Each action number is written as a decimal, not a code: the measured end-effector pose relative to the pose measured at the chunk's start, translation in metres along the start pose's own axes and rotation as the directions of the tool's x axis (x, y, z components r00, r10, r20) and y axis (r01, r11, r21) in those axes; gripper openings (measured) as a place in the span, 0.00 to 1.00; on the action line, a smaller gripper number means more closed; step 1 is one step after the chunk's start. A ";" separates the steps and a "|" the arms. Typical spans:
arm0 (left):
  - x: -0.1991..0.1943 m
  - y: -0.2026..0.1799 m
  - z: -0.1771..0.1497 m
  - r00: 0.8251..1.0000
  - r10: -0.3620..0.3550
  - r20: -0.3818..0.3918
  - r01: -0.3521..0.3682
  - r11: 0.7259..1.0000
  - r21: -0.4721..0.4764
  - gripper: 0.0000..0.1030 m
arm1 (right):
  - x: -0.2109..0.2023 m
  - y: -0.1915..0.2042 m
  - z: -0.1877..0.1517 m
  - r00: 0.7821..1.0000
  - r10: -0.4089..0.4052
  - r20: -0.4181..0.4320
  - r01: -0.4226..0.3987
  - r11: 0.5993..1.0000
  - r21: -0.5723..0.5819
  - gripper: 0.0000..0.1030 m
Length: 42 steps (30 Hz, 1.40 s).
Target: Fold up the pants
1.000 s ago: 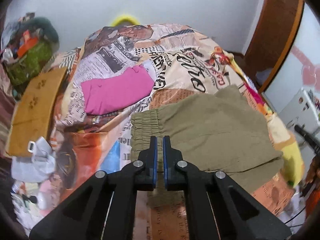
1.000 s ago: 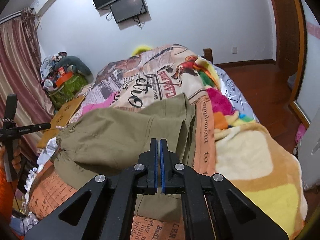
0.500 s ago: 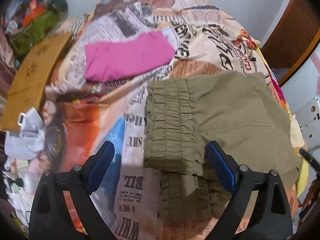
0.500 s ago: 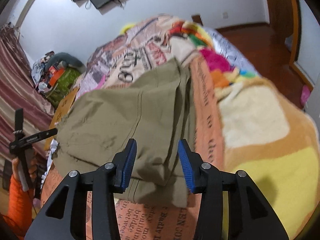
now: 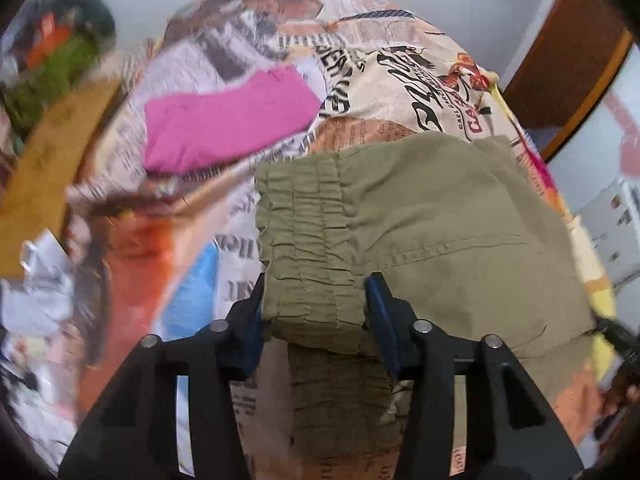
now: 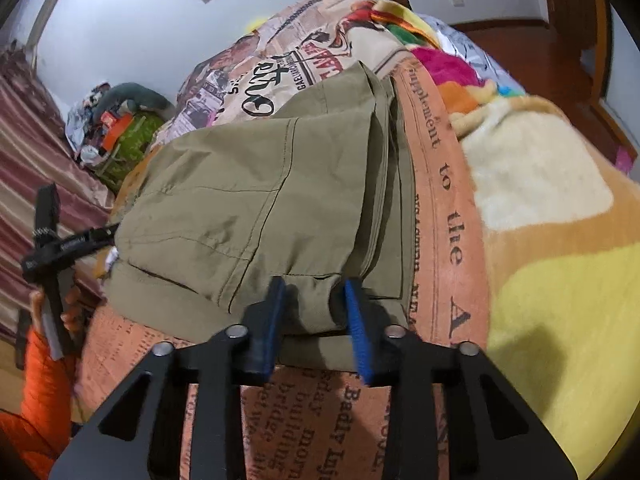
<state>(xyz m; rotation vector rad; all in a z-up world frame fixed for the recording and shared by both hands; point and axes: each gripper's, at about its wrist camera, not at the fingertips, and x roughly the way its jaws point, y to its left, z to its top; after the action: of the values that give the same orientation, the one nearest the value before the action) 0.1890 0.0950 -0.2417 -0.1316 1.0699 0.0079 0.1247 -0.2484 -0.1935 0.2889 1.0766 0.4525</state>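
Olive pants [image 5: 440, 220] lie folded on the newspaper-print bedcover [image 5: 400, 72]. Their elastic waistband [image 5: 304, 220] is to the left in the left wrist view. My left gripper [image 5: 314, 312] points down at the near waistband corner. Its jaws are closing with that corner between the blue pads, which flank the cloth without squeezing it. In the right wrist view the pants [image 6: 240, 200] end in leg hems on the right. My right gripper [image 6: 314, 312] is closing on the near hem corner, and the cloth puckers between its pads.
A folded pink garment [image 5: 224, 128] lies farther up the bed. A brown board [image 5: 48, 152] and a heap of bags [image 5: 60, 60] sit off the left side. A fluffy yellow-orange blanket [image 6: 540, 200] covers the right. A hand in an orange sleeve [image 6: 40, 360] holds the left tool.
Both grippers were shut a second ago, then opened wide while dropping toward the pants. Now both have narrowed around the near edge, left at the waistband corner, right at the hem corner.
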 end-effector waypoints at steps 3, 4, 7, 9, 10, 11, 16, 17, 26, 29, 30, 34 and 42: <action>-0.012 -0.007 0.003 0.999 0.043 0.029 -0.044 0.999 0.032 0.19 | -0.005 0.008 0.004 0.999 -0.027 0.041 0.029 0.998 -0.055 0.10; -0.017 -0.007 0.005 0.998 0.055 0.038 -0.057 0.998 0.040 0.18 | -0.008 0.009 0.006 0.998 -0.031 0.057 0.035 0.997 -0.066 0.09; -0.039 -0.004 0.012 0.998 -0.006 0.064 0.005 1.000 0.020 0.13 | -0.024 0.010 0.017 0.992 -0.035 0.125 0.046 0.996 -0.083 0.09; -0.049 -0.006 0.013 0.997 -0.020 0.077 0.018 0.999 0.028 0.13 | -0.039 0.010 0.026 0.985 -0.033 0.172 0.049 0.995 -0.087 0.09; -0.054 -0.008 0.012 0.996 -0.025 0.081 0.022 0.999 0.030 0.13 | -0.045 0.010 0.028 0.981 -0.034 0.192 0.053 0.994 -0.091 0.09; -0.059 -0.011 0.011 0.996 -0.029 0.081 0.027 0.999 0.035 0.12 | -0.049 0.011 0.030 0.979 -0.036 0.203 0.057 0.994 -0.096 0.09; -0.078 -0.025 -0.001 0.995 -0.051 0.087 0.046 0.997 0.061 0.10 | -0.064 0.011 0.031 0.973 -0.048 0.226 0.075 0.991 -0.111 0.08; -0.080 -0.028 -0.005 0.995 -0.059 0.082 0.053 0.996 0.066 0.10 | -0.065 0.010 0.029 0.974 -0.054 0.222 0.080 0.991 -0.111 0.08; -0.058 -0.025 -0.045 1.000 0.028 0.007 -0.028 0.998 0.064 0.09 | -0.043 -0.014 0.008 0.990 -0.084 0.116 0.091 0.995 -0.050 0.08; -0.046 -0.016 -0.054 0.999 0.036 -0.017 -0.035 0.998 0.043 0.09 | -0.027 -0.017 -0.001 0.992 -0.111 0.063 0.115 0.992 -0.057 0.08; -0.043 -0.014 -0.055 0.998 0.053 -0.016 -0.052 0.998 0.044 0.09 | -0.024 -0.018 -0.004 0.992 -0.116 0.050 0.119 0.991 -0.060 0.08; -0.036 -0.008 -0.059 0.997 0.074 -0.018 -0.073 0.997 0.036 0.09 | -0.012 -0.018 -0.012 0.991 -0.135 0.019 0.136 0.988 -0.078 0.09; -0.043 0.009 -0.054 0.993 0.115 0.000 -0.115 0.993 -0.007 0.27 | -0.019 -0.018 -0.004 0.979 -0.202 -0.021 0.200 0.977 -0.080 0.28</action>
<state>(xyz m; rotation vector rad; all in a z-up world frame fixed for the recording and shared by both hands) 0.1205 0.1004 -0.2307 -0.0765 1.0760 0.1153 0.1177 -0.2739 -0.1882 0.1034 1.1016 0.3170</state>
